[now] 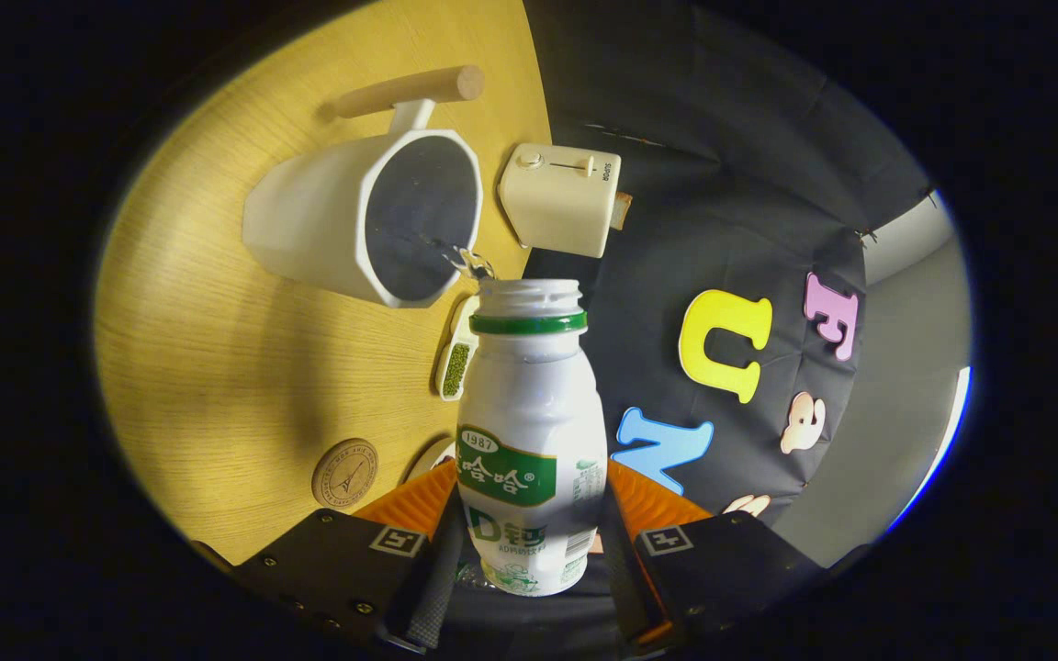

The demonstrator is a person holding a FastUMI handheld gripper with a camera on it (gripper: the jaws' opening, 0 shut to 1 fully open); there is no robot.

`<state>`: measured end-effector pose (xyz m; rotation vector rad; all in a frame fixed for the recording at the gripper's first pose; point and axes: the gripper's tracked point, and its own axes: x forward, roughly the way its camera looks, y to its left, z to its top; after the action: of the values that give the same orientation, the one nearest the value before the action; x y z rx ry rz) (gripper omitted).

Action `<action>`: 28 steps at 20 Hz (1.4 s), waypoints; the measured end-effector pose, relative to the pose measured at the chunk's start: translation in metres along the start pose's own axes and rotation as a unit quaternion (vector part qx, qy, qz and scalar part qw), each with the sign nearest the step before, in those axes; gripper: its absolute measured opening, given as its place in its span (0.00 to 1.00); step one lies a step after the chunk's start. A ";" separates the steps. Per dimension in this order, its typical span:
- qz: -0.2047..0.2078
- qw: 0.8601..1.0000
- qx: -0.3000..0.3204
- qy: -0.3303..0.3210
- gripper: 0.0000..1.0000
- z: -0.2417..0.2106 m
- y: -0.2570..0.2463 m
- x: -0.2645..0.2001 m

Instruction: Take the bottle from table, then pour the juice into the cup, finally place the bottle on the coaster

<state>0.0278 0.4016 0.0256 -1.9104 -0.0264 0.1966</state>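
Gripper (529,542) pinches the capless white bottle (529,431), green-ringed neck tipped, liquid dribbling into the white cup (309,220).

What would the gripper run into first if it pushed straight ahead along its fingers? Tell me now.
The gripper is shut on the bottle. Going straight on, the bottle's open mouth would likely reach the white cup's rim first; depth is hard to judge.

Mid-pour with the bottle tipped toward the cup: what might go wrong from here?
1. The bottle mouth sits just outside the cup rim, where liquid is crossing; a small drift may spill onto the table.
2. The gripper holds only the bottle's lower part, so it may slip.
3. The coaster lies close by; placing could miss it.
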 end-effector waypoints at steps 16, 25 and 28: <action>0.001 1.000 -0.009 -0.002 0.70 0.001 -0.003 -0.002; -0.002 1.000 -0.023 -0.001 0.70 0.001 -0.005 -0.003; -0.007 0.999 -0.031 -0.001 0.70 0.002 -0.008 -0.003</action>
<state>0.0250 0.4055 0.0324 -1.9715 -0.0487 0.1902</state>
